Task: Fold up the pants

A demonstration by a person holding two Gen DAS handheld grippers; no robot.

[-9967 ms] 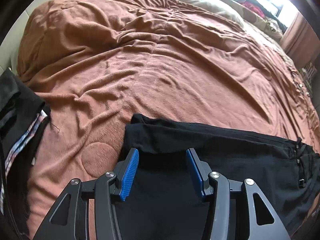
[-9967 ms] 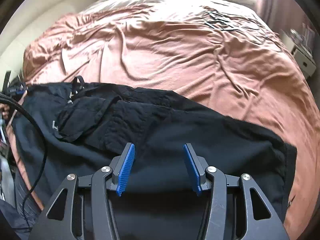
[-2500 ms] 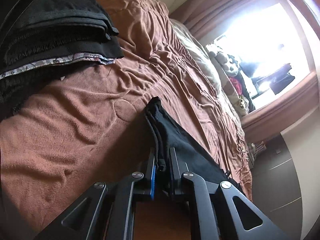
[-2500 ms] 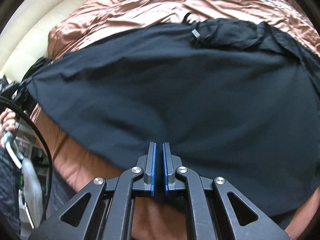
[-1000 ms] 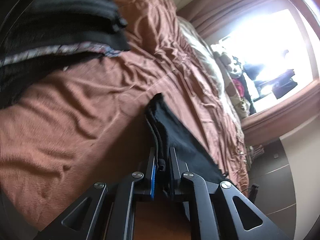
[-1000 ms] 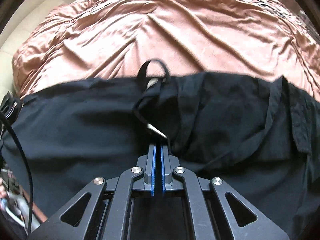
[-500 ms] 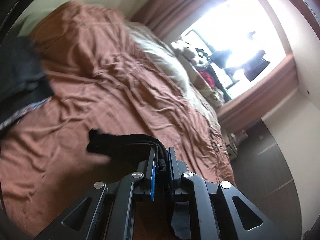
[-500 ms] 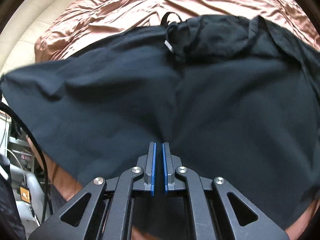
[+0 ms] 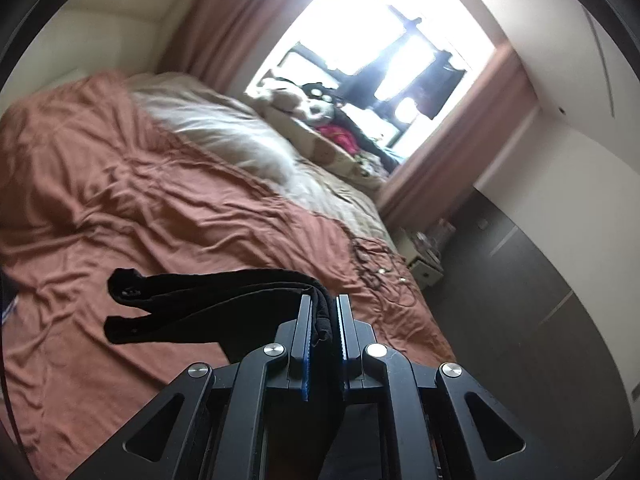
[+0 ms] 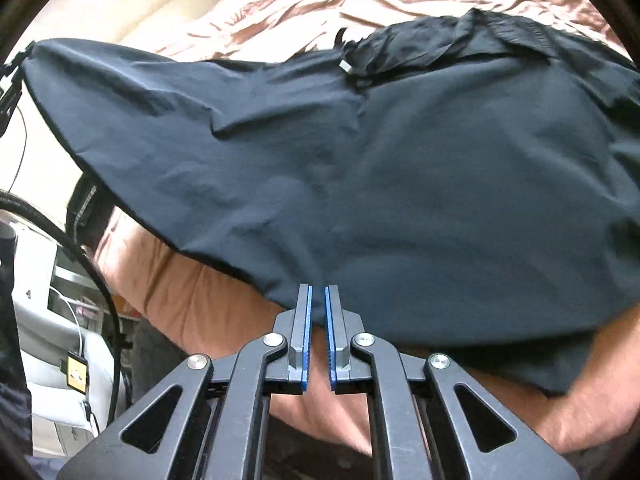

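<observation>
The black pants [image 9: 208,300] hang lifted above the brown bedspread [image 9: 140,208]. My left gripper [image 9: 323,312] is shut on a bunched edge of the pants; the cloth trails off to the left in two folds. In the right wrist view the pants [image 10: 400,168] spread wide as a sheet in the air, the waistband and pocket at the top right. My right gripper [image 10: 316,300] is shut on the lower edge of the cloth, its blue pads nearly touching.
A beige pillow [image 9: 224,136] and stuffed toys [image 9: 312,104] lie by the bright window. A nightstand [image 9: 424,256] stands beside the bed. Cables [image 10: 80,256] and equipment [image 10: 60,340] sit off the bed's edge at left.
Both grippers have risen with the pants. The left view has tilted up toward the window, and the stack of dark clothes has left its view. The cloth is stretched wider in the right view.
</observation>
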